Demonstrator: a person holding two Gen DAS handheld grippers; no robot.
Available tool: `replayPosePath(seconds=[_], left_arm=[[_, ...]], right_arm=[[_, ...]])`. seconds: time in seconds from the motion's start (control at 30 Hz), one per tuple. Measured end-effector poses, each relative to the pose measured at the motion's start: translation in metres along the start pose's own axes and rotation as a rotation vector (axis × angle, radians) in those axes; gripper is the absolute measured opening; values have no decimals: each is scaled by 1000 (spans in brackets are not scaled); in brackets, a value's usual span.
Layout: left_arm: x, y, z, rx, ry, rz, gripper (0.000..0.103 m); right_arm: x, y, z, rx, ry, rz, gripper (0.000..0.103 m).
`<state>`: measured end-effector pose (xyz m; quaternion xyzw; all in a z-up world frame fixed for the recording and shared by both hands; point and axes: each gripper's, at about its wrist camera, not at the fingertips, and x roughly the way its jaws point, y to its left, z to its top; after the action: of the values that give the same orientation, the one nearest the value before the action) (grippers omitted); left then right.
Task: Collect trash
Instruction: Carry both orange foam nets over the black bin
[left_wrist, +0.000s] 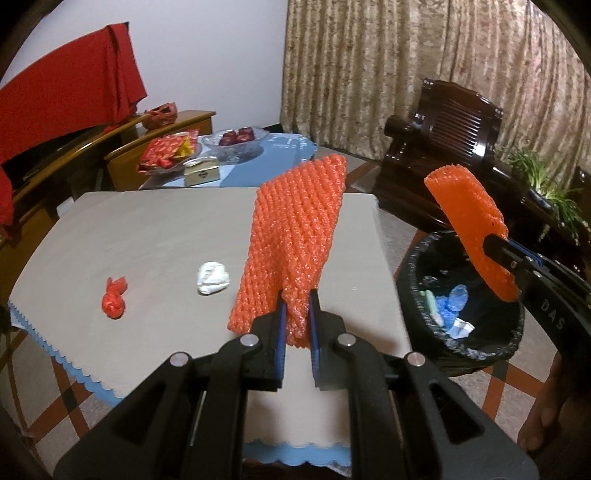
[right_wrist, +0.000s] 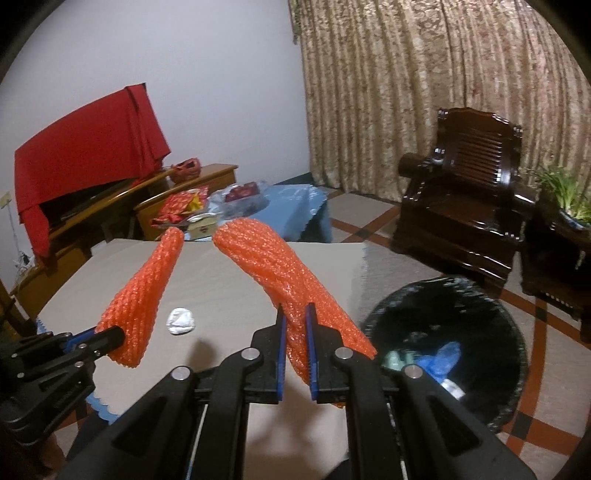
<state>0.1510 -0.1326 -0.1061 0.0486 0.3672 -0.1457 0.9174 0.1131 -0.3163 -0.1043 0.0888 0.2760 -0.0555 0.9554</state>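
My left gripper (left_wrist: 297, 295) is shut on an orange foam net sleeve (left_wrist: 295, 229), held above the grey-covered table (left_wrist: 147, 229); it also shows in the right wrist view (right_wrist: 142, 291). My right gripper (right_wrist: 295, 314) is shut on a second orange foam net (right_wrist: 280, 273), which hangs over the black-lined trash bin (left_wrist: 424, 266) in the left wrist view (left_wrist: 469, 218). A crumpled white wad (left_wrist: 212, 277) and a small red crumpled wrapper (left_wrist: 115, 297) lie on the table. The bin (right_wrist: 513, 354) holds blue and white scraps.
A dark wooden armchair (right_wrist: 469, 199) stands behind the bin. A low blue-covered table (left_wrist: 258, 162) with a glass fruit bowl and red packets is beyond. A wooden cabinet with red cloth (left_wrist: 66, 96) is at left. Potted plants (right_wrist: 561, 192) are at right.
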Motion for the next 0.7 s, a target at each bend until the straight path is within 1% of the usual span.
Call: replayPosePath(seconds=[0.37, 0.6, 0.7], left_arm=[[6, -69, 9, 53, -3, -63, 10], [21, -109, 13, 67, 12, -78, 10], [32, -127, 14, 63, 34, -93, 10]], right_arm=[[-21, -61, 3, 21, -25, -84, 9], [-18, -99, 1, 39, -2, -117, 9], [-12, -117, 0, 61, 17, -115, 9]])
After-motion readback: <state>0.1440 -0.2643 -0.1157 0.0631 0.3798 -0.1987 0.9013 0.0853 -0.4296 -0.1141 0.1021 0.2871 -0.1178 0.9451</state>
